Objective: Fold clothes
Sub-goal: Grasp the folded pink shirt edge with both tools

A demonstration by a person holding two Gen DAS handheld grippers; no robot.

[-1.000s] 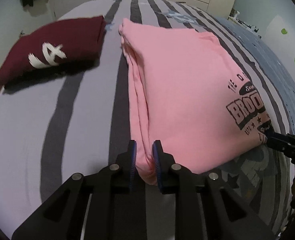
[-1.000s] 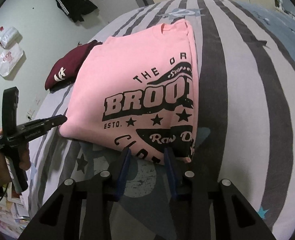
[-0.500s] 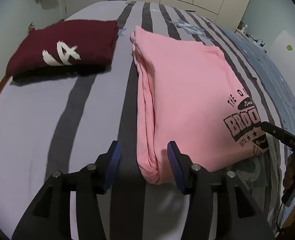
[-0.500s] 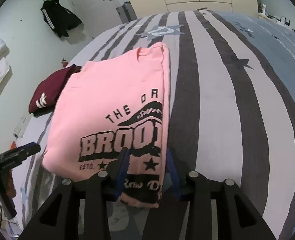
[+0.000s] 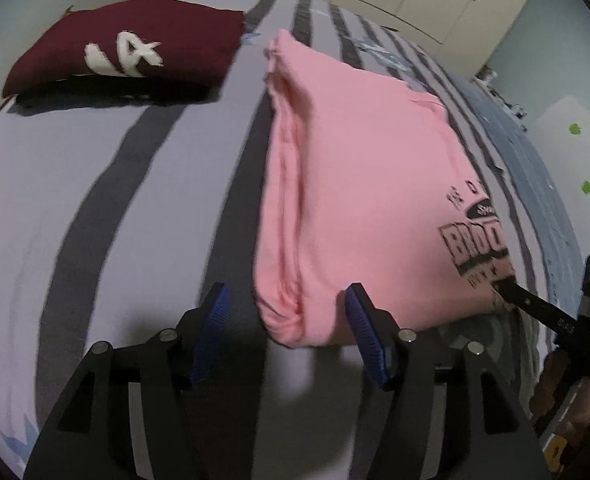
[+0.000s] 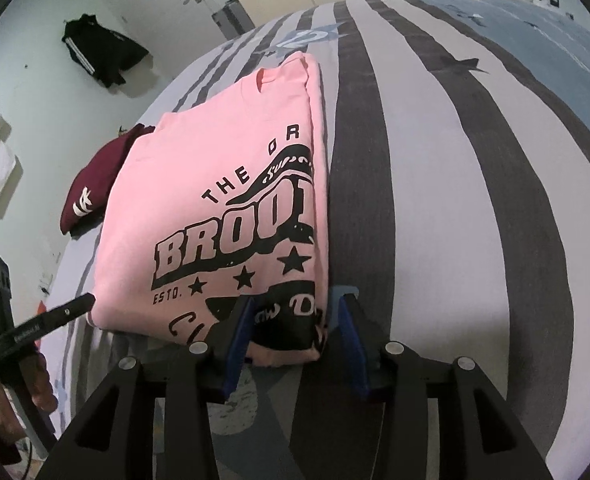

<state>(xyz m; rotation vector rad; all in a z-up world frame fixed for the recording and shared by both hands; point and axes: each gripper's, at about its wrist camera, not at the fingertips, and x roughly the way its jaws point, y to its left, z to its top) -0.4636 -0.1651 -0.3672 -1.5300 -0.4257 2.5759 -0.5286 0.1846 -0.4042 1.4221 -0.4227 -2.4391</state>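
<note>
Both grippers' jaws opening, pads off cloth: left gripper (image 5: 287,332) straddles the near left corner of the folded pink shirt (image 5: 367,184), right gripper (image 6: 295,332) straddles the near right corner. Shirt lies on the striped bedspread (image 5: 107,216), long axis running away from both; neither hand nearer.

My left tool (image 5: 287,332) with matte black angular arms, ribbed blue pads (image 5: 211,332), silver round screws along the linkage, my right tool (image 6: 295,340) built alike, small white lettering along one black finger
</note>
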